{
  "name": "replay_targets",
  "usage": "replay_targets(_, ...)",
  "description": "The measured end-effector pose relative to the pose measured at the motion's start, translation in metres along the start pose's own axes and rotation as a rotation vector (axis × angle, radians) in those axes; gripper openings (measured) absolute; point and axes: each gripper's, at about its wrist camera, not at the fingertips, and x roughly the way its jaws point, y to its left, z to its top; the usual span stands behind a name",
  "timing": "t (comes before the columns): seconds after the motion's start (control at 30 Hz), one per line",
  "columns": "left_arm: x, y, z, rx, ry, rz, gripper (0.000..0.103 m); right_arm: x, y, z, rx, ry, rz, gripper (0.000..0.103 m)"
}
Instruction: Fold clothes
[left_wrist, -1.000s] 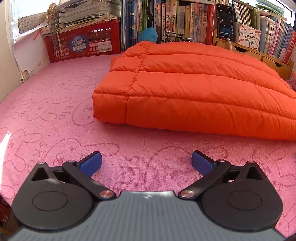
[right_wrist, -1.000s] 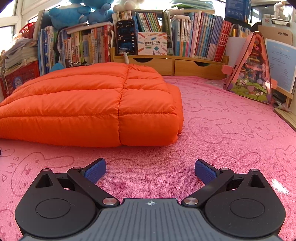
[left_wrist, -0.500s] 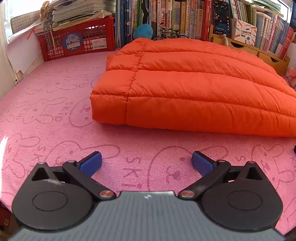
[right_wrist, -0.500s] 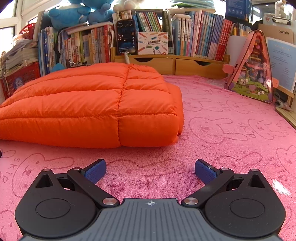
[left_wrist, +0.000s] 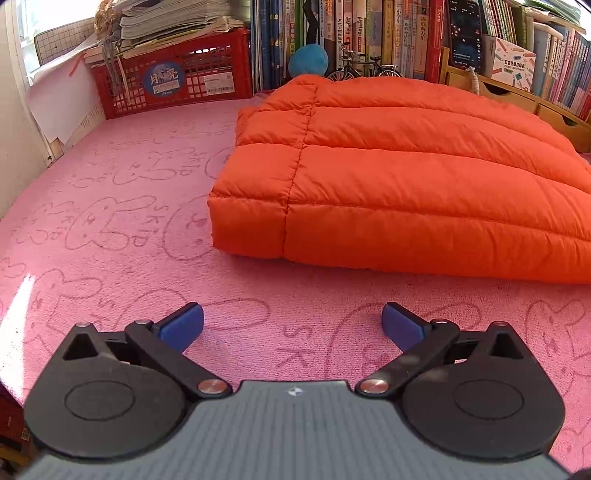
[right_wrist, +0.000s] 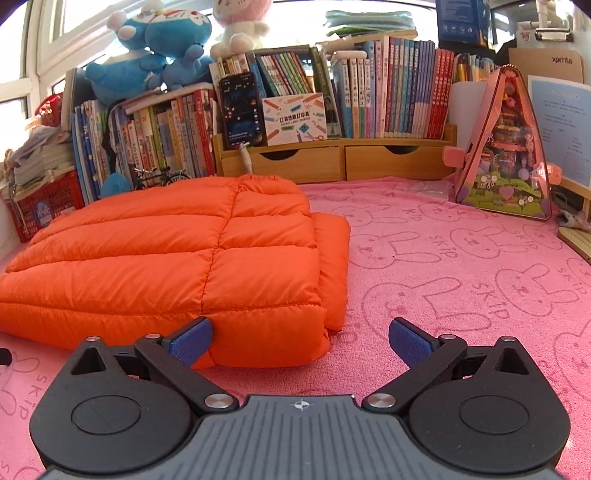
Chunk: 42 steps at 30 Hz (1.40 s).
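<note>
**Orange puffer jacket folded on pink cover, both jaws wide apart**

Orange puffer jacket (left_wrist: 424, 192) lying folded into a thick quilted block on the pink bunny-print cover (left_wrist: 122, 192) of the worktop. Second layer of the same jacket poking out along its right edge, seen from the right wrist view (right_wrist: 334, 266).

Left gripper (left_wrist: 292, 325) just short of the jacket's near edge, off its near-left corner, low over the cover. Jaws spread wide, nothing between them. No contact with the jacket.

Right gripper (right_wrist: 300, 341) at the jacket's near-right corner. Jaws spread wide too, holding nothing. Left blue pad (right_wrist: 192, 341) right against the jacket's front edge, touching or nearly so; cannot tell which. Right pad over bare cover beside the jacket.

Behind the jacket: red crate (left_wrist: 177, 83) stacked with papers to the far left, row of books (right_wrist: 388, 92) and a wooden drawer unit (right_wrist: 340, 162) along the back. Blue plush toys (right_wrist: 147, 55) on top of the books. Pink triangular toy house (right_wrist: 506, 147) well to the right of the jacket.
</note>
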Motion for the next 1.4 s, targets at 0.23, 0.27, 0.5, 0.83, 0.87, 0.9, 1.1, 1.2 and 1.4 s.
replay_targets(0.23, -0.008, -0.013, 0.004, 0.078, -0.023, -0.011, 0.103, 0.018, -0.007, 0.015, -0.129, -0.005, 0.194, 0.087)
replay_targets(0.27, -0.012, -0.013, 0.007, 0.086, -0.035, -0.024, 0.103, 0.023, -0.008, 0.018, -0.173, 0.015, 0.224, 0.084)
replay_targets(0.5, -0.023, 0.0, 0.033, -0.014, -0.064, -0.111, 0.103, 0.015, -0.009, 0.026, -0.385, 0.129, 0.514, 0.067)
replay_targets(0.83, -0.014, -0.027, 0.049, 0.041, -0.112, 0.007, 0.103, 0.003, -0.035, 0.003, -0.31, 0.183, 0.677, 0.068)
replay_targets(0.87, -0.014, -0.028, 0.05, 0.047, -0.12, 0.015, 0.103, 0.0, -0.038, 0.003, -0.307, 0.178, 0.694, 0.068)
replay_targets(0.9, -0.013, -0.026, 0.052, 0.043, -0.125, 0.022, 0.103, -0.002, -0.041, 0.003, -0.293, 0.172, 0.7, 0.068)
replay_targets(1.1, -0.006, 0.025, 0.062, -0.155, -0.102, 0.024, 0.103, 0.019, -0.09, 0.012, 0.162, 0.184, 0.596, 0.094)
replay_targets(1.2, -0.005, 0.044, 0.059, -0.183, -0.125, 0.104, 0.103, 0.039, -0.116, 0.018, 0.432, 0.21, 0.563, 0.094)
replay_targets(1.4, 0.002, 0.078, 0.055, -0.214, -0.156, 0.223, 0.103, 0.077, -0.085, 0.035, 0.395, 0.24, 0.467, 0.075)
